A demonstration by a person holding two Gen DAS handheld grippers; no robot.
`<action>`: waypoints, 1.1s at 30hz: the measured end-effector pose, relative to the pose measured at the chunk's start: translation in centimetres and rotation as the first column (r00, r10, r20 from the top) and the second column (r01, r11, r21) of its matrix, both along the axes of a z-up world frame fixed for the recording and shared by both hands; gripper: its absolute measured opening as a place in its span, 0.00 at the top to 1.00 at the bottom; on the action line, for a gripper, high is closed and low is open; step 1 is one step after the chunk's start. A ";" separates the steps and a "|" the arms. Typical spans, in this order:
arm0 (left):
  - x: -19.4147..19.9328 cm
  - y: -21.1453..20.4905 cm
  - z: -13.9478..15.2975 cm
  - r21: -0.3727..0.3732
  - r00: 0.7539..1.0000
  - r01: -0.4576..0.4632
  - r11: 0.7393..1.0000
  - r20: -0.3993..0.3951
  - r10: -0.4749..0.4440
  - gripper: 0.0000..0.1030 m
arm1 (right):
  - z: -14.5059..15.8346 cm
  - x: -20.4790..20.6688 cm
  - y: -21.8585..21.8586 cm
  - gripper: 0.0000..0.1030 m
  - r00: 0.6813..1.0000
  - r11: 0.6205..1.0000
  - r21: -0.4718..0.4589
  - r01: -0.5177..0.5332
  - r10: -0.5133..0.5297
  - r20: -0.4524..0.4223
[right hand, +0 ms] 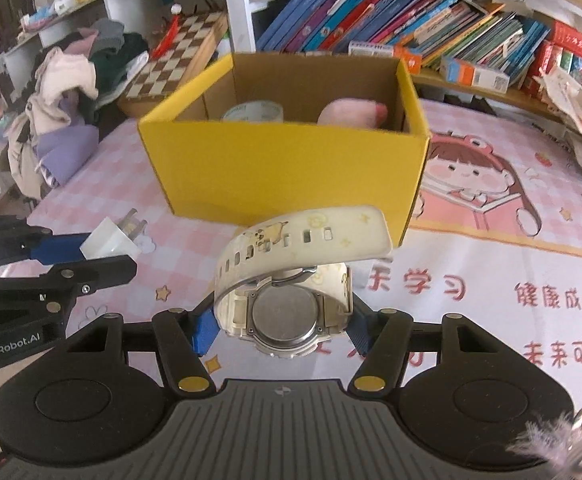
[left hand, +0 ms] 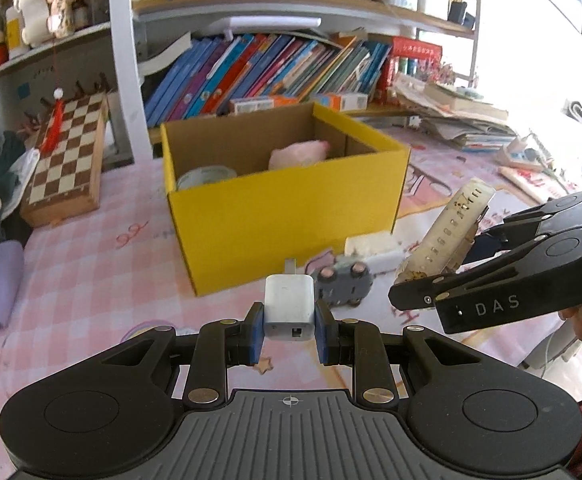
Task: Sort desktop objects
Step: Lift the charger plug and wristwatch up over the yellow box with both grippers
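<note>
Over the pink checked desk, just short of the yellow cardboard box, both claws hang loaded. Left claw pinches a white plastic plug-in charger between its blue pads; right claw pinches a cream rubber-strapped wristwatch by the case.

Box already holds a roll of clear tape and a pink plush toy. Small grey toy car and a white eraser-like block are on the desk by the box's near corner, not yet sorted.

Risks:
- Watch grip looks marginal: the pads bear on the case edges and the strap loop sticks out free. A quick swing could twist it out of the pinch.
- Free strap end could catch the box's front wall if the claw goes in low.
- Both claws sit near each other and likely aim at the same opening; moving together risks a knock that drops either item.
- Charger prongs lead, so they could snag the rim.

Orientation:
- Charger: long axis runs along the claw's fingers, prongs forward toward the box, USB port facing the left wrist camera.
- Watch: metal case back faces the right wrist camera; strap arcs up and over toward the box, its end pointing right.
</note>
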State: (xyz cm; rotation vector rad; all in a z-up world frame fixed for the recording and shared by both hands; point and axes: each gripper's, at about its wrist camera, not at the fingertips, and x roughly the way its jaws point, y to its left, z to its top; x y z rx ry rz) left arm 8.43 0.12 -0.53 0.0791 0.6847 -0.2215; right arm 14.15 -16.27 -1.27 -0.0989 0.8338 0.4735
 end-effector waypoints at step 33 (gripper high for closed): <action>10.8 -0.7 5.3 0.006 0.991 -0.039 0.999 0.132 0.038 0.77 | 9.5 14.8 1.2 0.41 0.962 0.985 0.058 -0.160 0.142 0.233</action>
